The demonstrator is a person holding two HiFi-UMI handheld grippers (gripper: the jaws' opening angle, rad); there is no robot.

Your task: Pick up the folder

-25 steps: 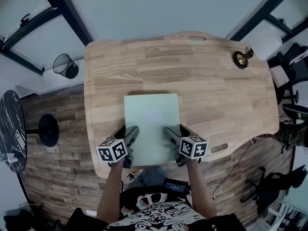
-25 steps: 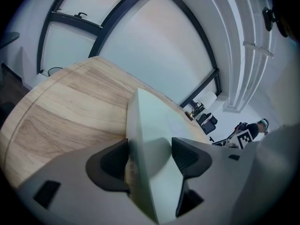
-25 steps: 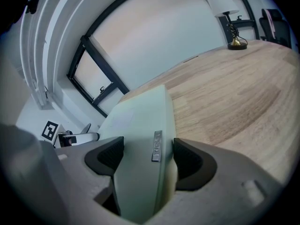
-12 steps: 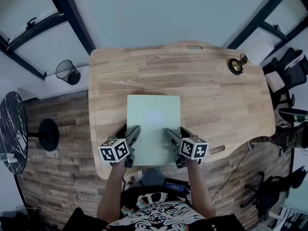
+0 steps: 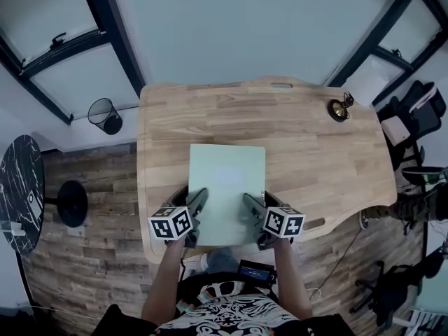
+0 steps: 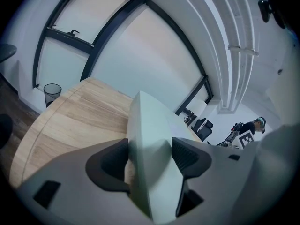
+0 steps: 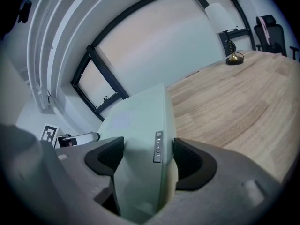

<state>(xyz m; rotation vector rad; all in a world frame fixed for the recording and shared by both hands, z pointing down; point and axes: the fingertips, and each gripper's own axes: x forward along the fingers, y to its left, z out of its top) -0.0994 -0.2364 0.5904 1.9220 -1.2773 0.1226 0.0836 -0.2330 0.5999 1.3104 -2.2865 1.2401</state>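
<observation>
Folder: pale green folder (image 5: 227,180), as we saw it, lay flat over the near middle of the wooden table (image 5: 315,152), its near end reaching past the table's near edge.
Left gripper: left gripper (image 5: 197,201) had its jaws clamped narrow on the folder's left edge, by the near left corner.
Right gripper: right gripper (image 5: 250,206) likewise gripped the right edge, beside a small grey tab (image 7: 158,146).
Far right corner: a brass object (image 5: 339,109) stood well apart.
Floor: a black mesh bin (image 5: 105,115) sat near the table's far left corner.
Contact: we could not tell whether the folder's far end touched the wood.
</observation>
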